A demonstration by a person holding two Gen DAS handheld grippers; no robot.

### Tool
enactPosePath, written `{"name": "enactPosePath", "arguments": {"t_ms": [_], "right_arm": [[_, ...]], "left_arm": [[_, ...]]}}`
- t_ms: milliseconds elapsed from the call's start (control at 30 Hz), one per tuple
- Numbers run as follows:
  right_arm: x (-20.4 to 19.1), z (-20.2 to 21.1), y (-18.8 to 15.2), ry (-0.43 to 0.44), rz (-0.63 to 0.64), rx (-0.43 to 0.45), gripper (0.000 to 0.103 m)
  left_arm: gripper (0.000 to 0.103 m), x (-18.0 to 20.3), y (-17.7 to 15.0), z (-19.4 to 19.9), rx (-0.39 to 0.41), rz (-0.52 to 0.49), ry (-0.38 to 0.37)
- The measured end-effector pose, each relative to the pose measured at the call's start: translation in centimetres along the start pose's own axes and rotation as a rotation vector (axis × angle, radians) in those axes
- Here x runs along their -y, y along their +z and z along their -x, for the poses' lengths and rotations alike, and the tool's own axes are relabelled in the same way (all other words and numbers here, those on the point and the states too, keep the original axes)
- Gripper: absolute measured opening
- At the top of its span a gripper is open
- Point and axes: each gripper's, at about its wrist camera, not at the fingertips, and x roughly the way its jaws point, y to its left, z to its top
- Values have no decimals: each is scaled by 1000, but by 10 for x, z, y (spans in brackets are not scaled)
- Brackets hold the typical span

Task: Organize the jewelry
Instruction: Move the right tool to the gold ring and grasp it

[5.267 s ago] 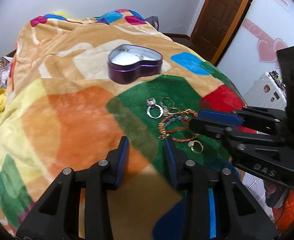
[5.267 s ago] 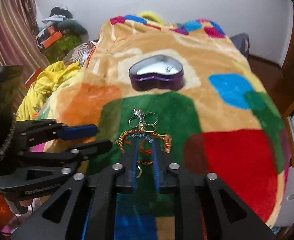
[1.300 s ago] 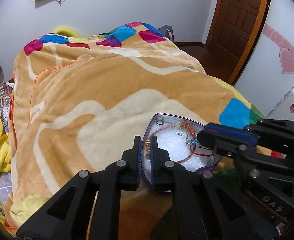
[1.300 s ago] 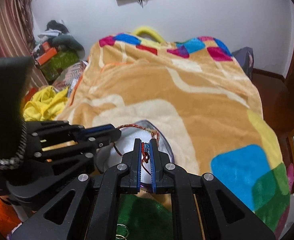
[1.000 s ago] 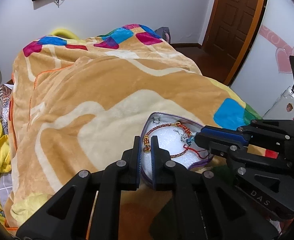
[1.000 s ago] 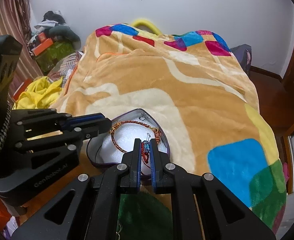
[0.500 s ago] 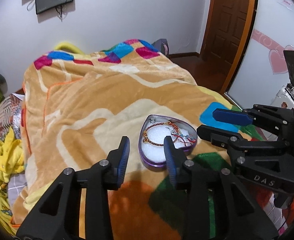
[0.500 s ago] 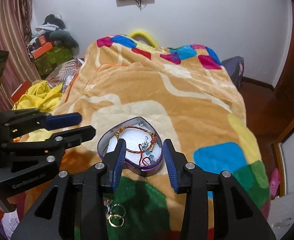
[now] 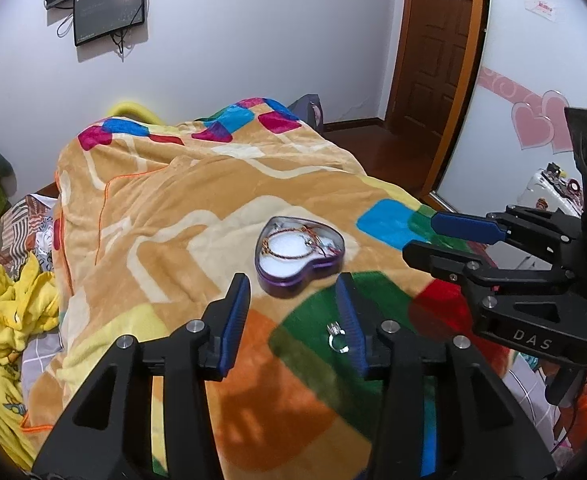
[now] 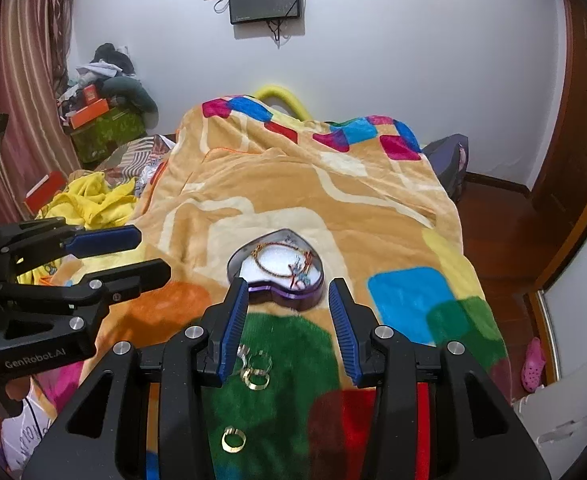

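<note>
A purple heart-shaped tin (image 9: 299, 256) sits on the colourful blanket, also in the right wrist view (image 10: 277, 276). Beaded and red cord bracelets (image 10: 285, 262) lie inside on its white lining. Several rings (image 10: 255, 368) lie on the green patch in front of the tin, and one gold ring (image 10: 233, 439) lies nearer. A silver ring (image 9: 337, 338) shows by my left gripper's right finger. My left gripper (image 9: 293, 316) is open and empty, back from the tin. My right gripper (image 10: 287, 320) is open and empty, just short of the tin.
The blanket (image 9: 181, 208) covers a bed that drops off on the right toward a wooden door (image 9: 433, 60). Yellow cloth (image 10: 89, 200) and clutter lie left of the bed. A white suitcase (image 9: 549, 192) stands at the right.
Both grippers let go of the bracelets into the tin, opened, and drew back and up from it. The tin now appears smaller and farther away.
</note>
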Motion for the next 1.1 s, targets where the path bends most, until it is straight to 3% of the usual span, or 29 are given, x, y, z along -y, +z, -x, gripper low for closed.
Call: {"name": "enactPosePath", "arguments": {"t_ms": [267, 700, 900, 967, 1033, 1100], "right_arm": [[-3, 5, -30, -7, -21, -52, 38], [-25, -30, -92, 58, 7, -251, 38], [-24, -33, -98, 62, 10, -234, 38], [-23, -33, -99, 74, 3, -221, 32], [-21, -32, -101, 89, 3, -217, 18], [-20, -32, -100, 98, -2, -211, 16]], "left_arm": [[44, 5, -24, 9, -33, 12, -17], [44, 1, -70, -8, -149, 43, -13], [44, 4, -78, -18, -185, 53, -24], [44, 7, -79, -23, -193, 49, -28], [44, 9, -78, -27, -200, 47, -32], [44, 12, -77, -32, -207, 42, -36]]}}
